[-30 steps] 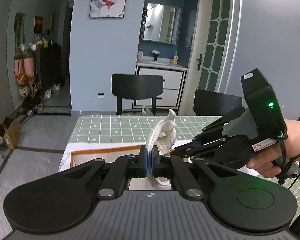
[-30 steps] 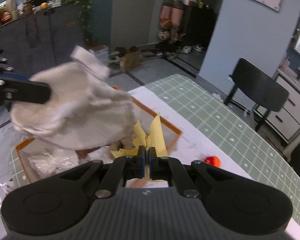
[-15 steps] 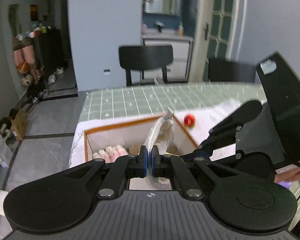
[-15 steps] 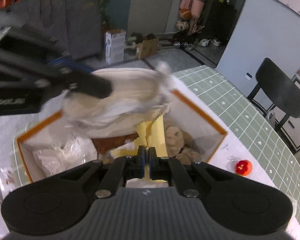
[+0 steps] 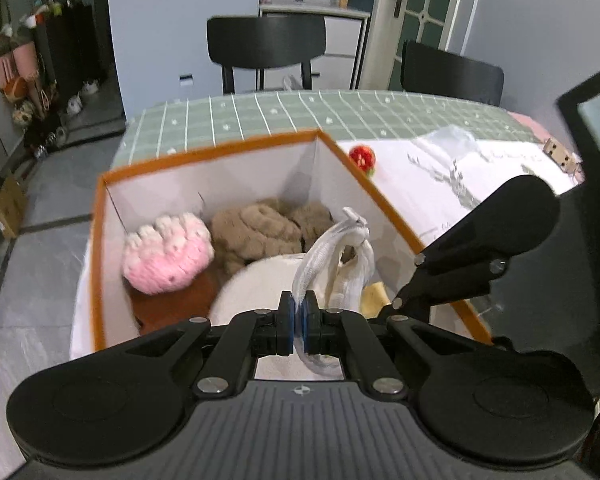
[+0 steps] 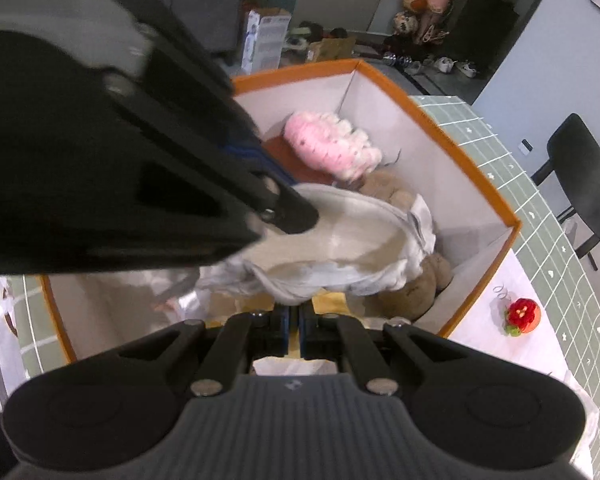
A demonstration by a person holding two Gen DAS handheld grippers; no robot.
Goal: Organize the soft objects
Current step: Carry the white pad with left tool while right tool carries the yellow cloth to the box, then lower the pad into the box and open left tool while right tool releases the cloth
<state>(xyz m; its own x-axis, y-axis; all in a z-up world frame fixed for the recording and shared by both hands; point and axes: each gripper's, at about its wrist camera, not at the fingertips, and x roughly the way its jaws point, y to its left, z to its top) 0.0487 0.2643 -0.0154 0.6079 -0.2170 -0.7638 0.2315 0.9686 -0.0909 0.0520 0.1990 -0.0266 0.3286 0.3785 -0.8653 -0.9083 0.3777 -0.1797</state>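
Note:
My left gripper [image 5: 298, 314] is shut on a cream-white cloth bag [image 5: 332, 252] and holds it inside the open orange-rimmed white box [image 5: 204, 156]. The bag also shows in the right wrist view [image 6: 340, 240], hanging under the left gripper's finger [image 6: 220, 184]. My right gripper [image 6: 294, 322] is shut on a yellow cloth [image 6: 328, 302], mostly hidden under the bag, low over the box [image 6: 476, 168]. A pink plush [image 5: 168, 256] and a brown plush [image 5: 260, 236] lie in the box.
A small red plush [image 5: 362, 157] lies on the white sheet right of the box; it also shows in the right wrist view [image 6: 522, 314]. The green checked tablecloth [image 5: 300, 116] lies beyond. Two black chairs [image 5: 266, 46] stand behind the table.
Both grippers have come down from above the table into the box, carrying the white bag and the yellow cloth. The box now fills both views.

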